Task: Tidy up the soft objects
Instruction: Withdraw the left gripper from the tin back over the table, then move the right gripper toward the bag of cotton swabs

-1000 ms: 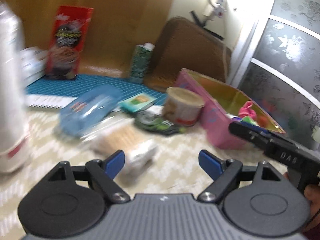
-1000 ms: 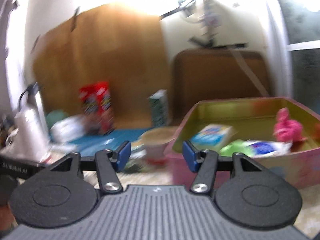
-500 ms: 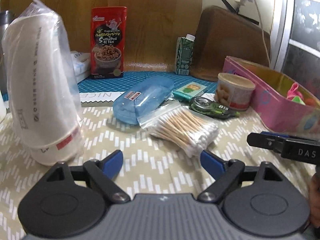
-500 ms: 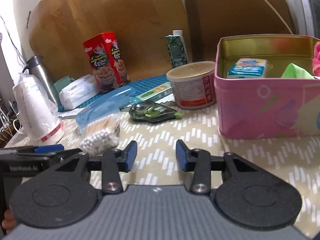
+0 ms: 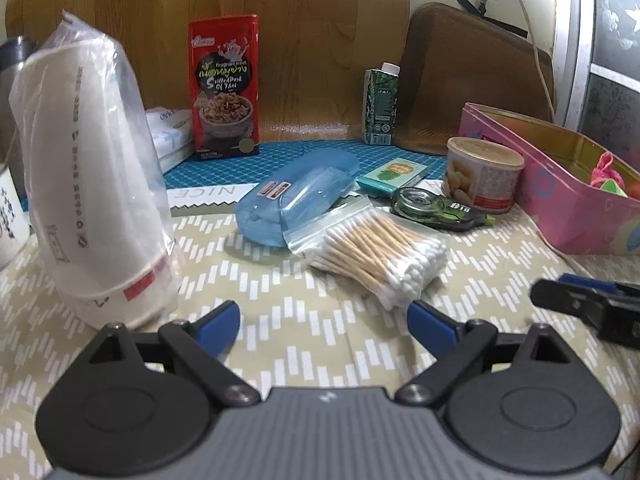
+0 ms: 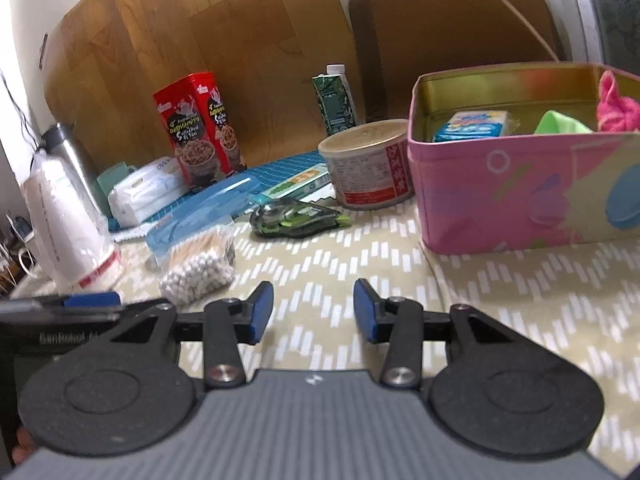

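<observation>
Beige zigzag-patterned tablecloth (image 5: 304,320) covers the work surface, backed by a wood-grain board and a brown chair back.

Left gripper (image 5: 323,322): jaws spread wide, nothing between them, hovering low over the cloth just short of the bag of cotton swabs (image 5: 376,246).

Right gripper (image 6: 313,312): jaws parted moderately, holding nothing, above bare cloth between the swab bag and the pink tin (image 6: 520,196).

Pink tin, at the right side of the table: contains a pink fabric item (image 6: 616,106), a green soft item (image 6: 560,124) and a blue-and-white packet (image 6: 472,126).

Bag of cotton swabs: zip bag lying flat, its seal end resting against the blue plastic case (image 5: 296,200).

Also present: green correction-tape dispenser (image 5: 436,208); round lidded can (image 5: 482,174), just beside the tin; teal card box (image 5: 392,174); red snack box (image 5: 224,88), upright; green drink carton (image 5: 380,106), upright; bagged stack of white cups (image 5: 88,168), at left; white tissue pack (image 6: 144,190).
</observation>
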`<action>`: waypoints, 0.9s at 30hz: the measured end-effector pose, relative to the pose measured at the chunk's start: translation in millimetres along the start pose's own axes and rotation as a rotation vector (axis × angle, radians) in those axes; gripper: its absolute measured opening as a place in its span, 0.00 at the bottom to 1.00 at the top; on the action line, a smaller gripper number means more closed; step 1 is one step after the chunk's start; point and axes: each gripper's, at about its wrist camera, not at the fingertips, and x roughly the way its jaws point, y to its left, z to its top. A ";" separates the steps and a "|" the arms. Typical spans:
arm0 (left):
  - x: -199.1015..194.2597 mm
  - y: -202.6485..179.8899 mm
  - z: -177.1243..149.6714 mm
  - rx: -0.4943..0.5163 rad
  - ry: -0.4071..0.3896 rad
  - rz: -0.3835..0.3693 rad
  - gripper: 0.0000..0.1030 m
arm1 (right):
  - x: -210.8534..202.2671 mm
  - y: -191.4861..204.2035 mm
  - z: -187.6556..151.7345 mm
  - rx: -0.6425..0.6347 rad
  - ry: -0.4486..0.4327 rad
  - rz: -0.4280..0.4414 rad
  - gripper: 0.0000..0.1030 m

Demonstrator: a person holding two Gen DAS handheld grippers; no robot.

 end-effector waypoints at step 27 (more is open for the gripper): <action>7.9 -119.7 -3.1 0.252 -0.025 -0.087 1.00 | -91.9 -74.8 -21.8 0.233 -0.127 -0.229 0.50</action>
